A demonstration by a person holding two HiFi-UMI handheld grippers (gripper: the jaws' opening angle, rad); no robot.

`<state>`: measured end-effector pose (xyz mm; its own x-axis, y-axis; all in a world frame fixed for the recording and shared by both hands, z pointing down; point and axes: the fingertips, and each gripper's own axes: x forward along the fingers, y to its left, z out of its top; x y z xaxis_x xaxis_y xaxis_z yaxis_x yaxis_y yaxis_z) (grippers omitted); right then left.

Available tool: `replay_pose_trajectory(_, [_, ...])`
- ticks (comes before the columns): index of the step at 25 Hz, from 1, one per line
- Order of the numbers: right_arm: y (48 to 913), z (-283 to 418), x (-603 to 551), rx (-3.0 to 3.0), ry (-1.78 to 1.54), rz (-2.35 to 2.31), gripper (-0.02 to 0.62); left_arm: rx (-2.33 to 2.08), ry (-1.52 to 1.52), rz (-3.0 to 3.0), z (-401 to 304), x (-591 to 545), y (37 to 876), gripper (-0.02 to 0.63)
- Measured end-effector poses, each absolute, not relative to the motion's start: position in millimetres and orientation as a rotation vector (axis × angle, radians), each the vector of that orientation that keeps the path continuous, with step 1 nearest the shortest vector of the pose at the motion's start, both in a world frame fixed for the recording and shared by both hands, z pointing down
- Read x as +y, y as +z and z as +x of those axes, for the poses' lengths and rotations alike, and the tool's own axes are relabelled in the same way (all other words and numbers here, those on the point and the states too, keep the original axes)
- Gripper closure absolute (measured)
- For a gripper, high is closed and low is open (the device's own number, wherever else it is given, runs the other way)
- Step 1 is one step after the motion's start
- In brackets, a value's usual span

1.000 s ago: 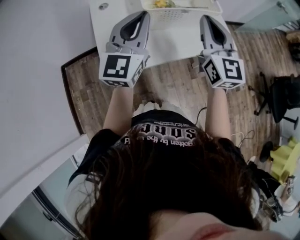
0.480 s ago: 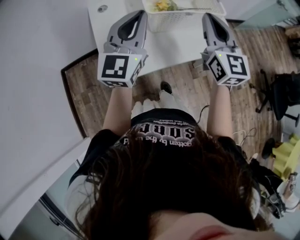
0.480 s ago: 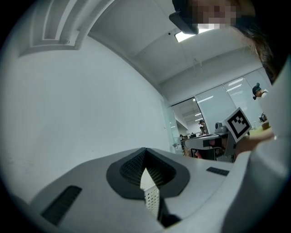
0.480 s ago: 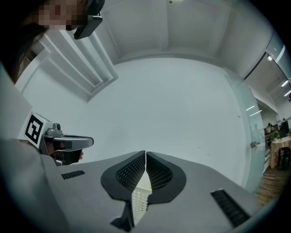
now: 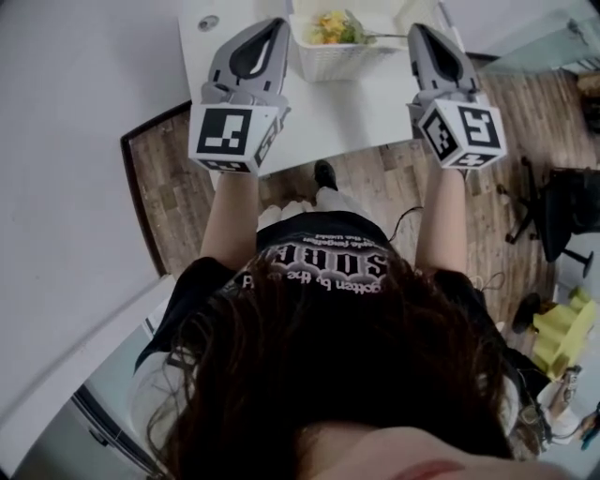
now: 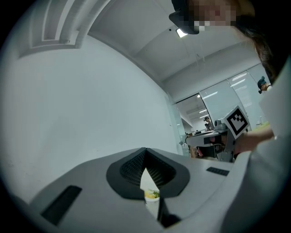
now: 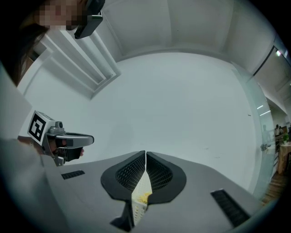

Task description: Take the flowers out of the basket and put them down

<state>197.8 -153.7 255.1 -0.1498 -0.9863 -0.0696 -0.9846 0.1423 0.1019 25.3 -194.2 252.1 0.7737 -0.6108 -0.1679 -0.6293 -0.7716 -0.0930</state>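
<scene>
A white basket stands on the white table at the top of the head view, with yellow flowers and green stems inside. My left gripper hovers just left of the basket and my right gripper just right of it, both above the table. Each is shut with nothing held. In the left gripper view the jaws meet at the tip, and a sliver of basket and flowers shows below them. The right gripper view shows the same: jaws together, basket mesh underneath.
A small round fitting sits on the table's far left. Wooden floor lies below the table edge, with a white wall to the left. An office chair and a yellow object stand at the right.
Both grippers have moved forward to either side of the basket, which now shows more fully with its flowers. Their jaws have stayed shut.
</scene>
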Motion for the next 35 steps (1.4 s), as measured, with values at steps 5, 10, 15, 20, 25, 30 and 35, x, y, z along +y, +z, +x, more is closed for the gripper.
replay_pose_trajectory(5, [251,215,-181,-2.403,-0.178,2.029,0.568,1.031,0.17,-2.805,35,-219,253,0.606])
replay_pose_trajectory(10, [251,229,-209,-2.412,-0.17,1.999,0.568,1.054,0.151,-2.798,46,-242,250,0.606])
replay_pose_trajectory(15, [262,230,-238,-2.467,-0.14,1.777,0.568,1.068,0.128,-2.804,60,-261,251,0.606])
replay_pose_trajectory(20, [269,236,-260,-2.494,-0.141,1.62,0.566,1.077,0.127,-2.8,70,-275,251,0.606])
replay_pose_trajectory(25, [279,241,-278,-2.506,-0.135,1.479,0.566,1.094,0.108,-2.789,80,-288,250,0.606])
replay_pose_trajectory(30, [279,230,-289,-2.525,-0.228,1.268,0.525,1.105,0.097,-2.78,84,-295,246,0.606])
replay_pose_trajectory(35, [316,213,-299,-2.51,-0.188,0.986,0.38,1.131,0.096,-2.774,84,-303,248,0.606])
